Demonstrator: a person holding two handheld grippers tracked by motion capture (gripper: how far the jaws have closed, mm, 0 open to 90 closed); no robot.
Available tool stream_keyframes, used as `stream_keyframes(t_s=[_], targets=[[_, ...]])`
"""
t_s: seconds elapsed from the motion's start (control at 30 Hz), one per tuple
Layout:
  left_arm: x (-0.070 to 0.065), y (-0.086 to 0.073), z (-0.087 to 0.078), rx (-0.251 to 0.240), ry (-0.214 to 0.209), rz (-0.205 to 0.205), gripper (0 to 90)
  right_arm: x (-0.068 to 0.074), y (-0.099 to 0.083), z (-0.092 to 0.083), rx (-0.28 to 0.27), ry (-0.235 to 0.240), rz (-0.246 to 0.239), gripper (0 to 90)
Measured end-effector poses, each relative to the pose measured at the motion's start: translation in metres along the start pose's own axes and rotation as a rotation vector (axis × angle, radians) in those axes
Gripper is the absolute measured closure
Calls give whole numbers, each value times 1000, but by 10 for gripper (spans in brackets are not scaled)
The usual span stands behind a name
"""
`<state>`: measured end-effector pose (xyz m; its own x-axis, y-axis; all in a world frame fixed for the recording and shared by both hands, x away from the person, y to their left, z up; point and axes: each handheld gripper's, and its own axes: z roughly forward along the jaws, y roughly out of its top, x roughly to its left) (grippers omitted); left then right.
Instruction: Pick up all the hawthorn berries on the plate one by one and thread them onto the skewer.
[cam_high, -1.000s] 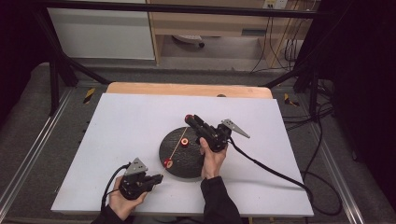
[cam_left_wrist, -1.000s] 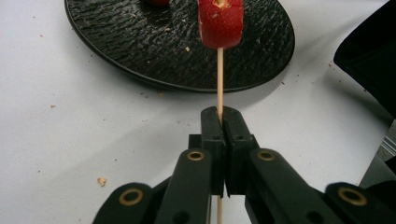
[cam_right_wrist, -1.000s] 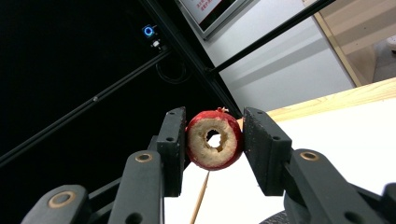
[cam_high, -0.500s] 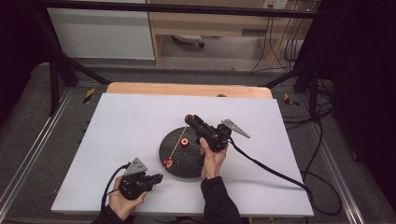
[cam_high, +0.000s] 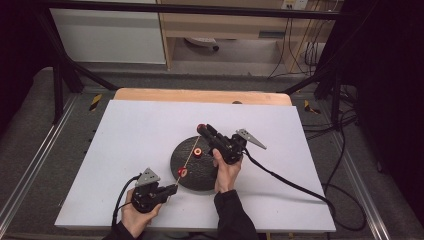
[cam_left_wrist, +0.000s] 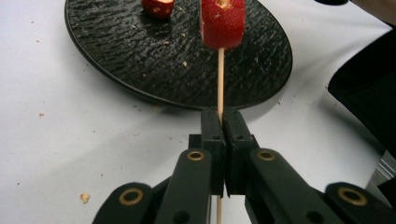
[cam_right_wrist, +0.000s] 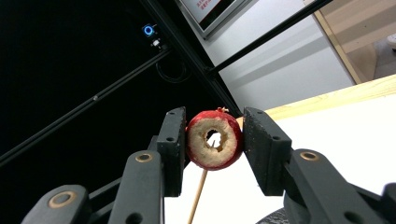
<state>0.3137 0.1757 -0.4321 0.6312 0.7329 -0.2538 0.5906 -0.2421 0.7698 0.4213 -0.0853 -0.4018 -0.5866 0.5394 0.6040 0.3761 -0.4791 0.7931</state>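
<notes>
White table top (cam_high: 125, 150): a pale sheet over a wooden board, bearing everything below.
Plate: round black textured plate (cam_high: 200, 172) near the middle, one red cored fruit slice (cam_high: 198, 151) lying on it.
Right gripper (cam_high: 204, 131): held above the plate's far edge, angled away from the person; jaws clamped on a red cored fruit ring (cam_right_wrist: 214, 139).
Left gripper (cam_high: 170, 189): low by the near-left edge, jaws pinched tight on a thin wooden skewer (cam_left_wrist: 220, 79).
Skewer: already carries a red fruit piece (cam_left_wrist: 222, 23); its tip meets the ring's hole.
Writing: none legible.

Black tools (cam_high: 170, 190), brass rivets; sleeves seemingly dark.
</notes>
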Motion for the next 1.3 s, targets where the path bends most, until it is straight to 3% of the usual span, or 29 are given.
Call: stream_keyframes(t_s=[0.3,0.7,1.3], targets=[[-5,4,6,-26,18,-7,886,1,-3,-1,17,12,31,612],[-6,12,10,-16,15,12,886,4,0,-4,37,17,5,616],[-5,18,12,-16,19,31,887,6,1,-7,75,34,5,618]])
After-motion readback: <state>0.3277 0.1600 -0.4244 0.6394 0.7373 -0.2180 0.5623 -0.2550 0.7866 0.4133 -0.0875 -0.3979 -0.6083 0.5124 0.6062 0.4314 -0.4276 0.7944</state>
